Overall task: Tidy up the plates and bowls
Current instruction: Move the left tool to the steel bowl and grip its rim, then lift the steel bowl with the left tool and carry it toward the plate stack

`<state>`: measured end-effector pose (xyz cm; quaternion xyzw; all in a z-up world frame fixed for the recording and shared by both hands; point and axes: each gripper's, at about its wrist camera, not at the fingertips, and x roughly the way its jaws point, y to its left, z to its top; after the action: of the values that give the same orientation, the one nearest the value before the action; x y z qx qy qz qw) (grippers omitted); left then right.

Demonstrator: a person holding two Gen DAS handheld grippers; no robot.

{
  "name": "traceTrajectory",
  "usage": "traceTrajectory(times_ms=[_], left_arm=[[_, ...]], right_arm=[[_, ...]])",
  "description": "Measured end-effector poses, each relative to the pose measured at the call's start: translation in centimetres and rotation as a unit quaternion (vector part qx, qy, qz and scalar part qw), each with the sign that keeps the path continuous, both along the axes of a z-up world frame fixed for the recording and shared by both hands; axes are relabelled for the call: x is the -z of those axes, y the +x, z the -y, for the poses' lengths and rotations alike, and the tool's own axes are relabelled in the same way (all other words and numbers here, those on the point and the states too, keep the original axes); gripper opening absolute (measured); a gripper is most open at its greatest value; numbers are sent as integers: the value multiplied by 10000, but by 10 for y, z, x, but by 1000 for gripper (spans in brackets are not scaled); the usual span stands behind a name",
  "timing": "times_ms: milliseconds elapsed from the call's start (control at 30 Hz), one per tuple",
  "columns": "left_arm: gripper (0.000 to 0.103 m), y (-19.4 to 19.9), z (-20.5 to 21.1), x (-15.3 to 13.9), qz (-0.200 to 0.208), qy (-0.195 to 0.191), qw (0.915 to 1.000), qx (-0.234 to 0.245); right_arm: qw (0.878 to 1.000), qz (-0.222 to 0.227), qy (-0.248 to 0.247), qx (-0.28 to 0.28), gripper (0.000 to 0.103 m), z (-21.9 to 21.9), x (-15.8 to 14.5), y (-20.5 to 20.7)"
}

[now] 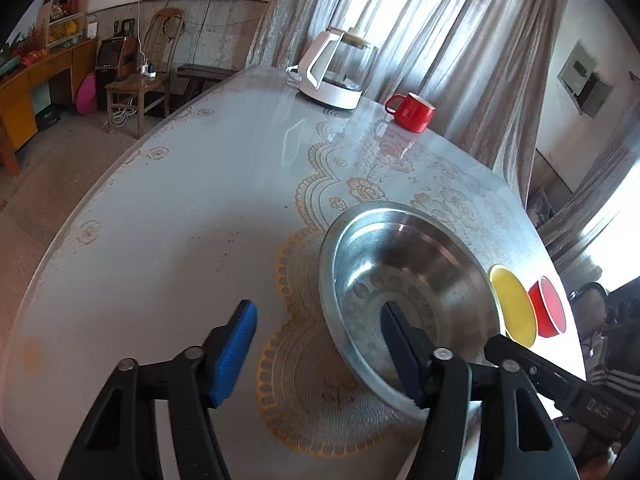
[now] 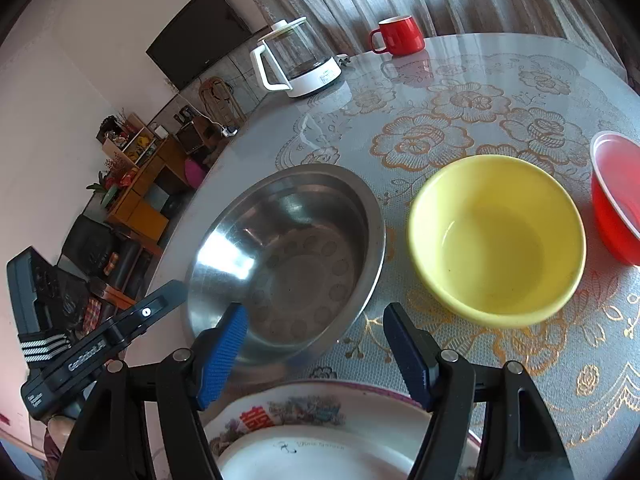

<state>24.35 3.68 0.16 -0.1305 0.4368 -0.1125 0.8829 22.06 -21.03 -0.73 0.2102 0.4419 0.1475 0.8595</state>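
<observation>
My left gripper (image 1: 318,306) is open and straddles the near rim of a steel bowl (image 1: 420,264). Its right pad is inside the bowl and its left pad hangs over the tablecloth, with neither pressing the rim. Beyond the steel bowl stand a yellow bowl (image 1: 514,304) and a red bowl (image 1: 548,308). In the right wrist view my right gripper (image 2: 315,308) is open with nothing between its pads. It hovers above a white decorated plate (image 2: 320,412) at the table's near edge. Ahead of it lie the steel bowl (image 2: 288,264), the yellow bowl (image 2: 496,240) and the red bowl (image 2: 616,200).
A glass kettle on a white base (image 1: 336,72) and a red mug (image 1: 412,112) stand at the far side of the round table (image 1: 180,220). The left tool's black housing (image 2: 92,356) shows left of the steel bowl. A person sits at the far right (image 1: 600,320).
</observation>
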Motion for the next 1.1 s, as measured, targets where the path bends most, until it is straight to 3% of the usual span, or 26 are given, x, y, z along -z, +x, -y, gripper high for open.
traceTrajectory(times_ms=[133, 233, 367, 533, 667, 833, 1100], left_arm=[[34, 19, 8, 9, -155, -114, 9997, 123], [25, 20, 15, 13, -207, -204, 9992, 265], [23, 3, 21, 6, 148, 191, 9987, 443], [23, -11, 7, 4, 208, 133, 9991, 340], [24, -24, -9, 3, 209, -19, 9996, 168], [25, -52, -28, 2, 303, 131, 9994, -55], [26, -96, -64, 6, 281, 45, 9988, -399]], right_arm=[[10000, -4, -67, 29, 72, 0, 2, 9], [9998, -33, -187, -9, 68, -4, 3, 16], [9983, 67, -556, -163, 60, -15, 2, 17], [9965, 5, -802, -244, 46, -23, 7, 17], [9945, 86, -927, -473, 46, -38, 3, 11], [9925, 125, -949, -760, 46, -59, 2, 6], [9858, 234, -981, -1341, 46, -97, 1, -10]])
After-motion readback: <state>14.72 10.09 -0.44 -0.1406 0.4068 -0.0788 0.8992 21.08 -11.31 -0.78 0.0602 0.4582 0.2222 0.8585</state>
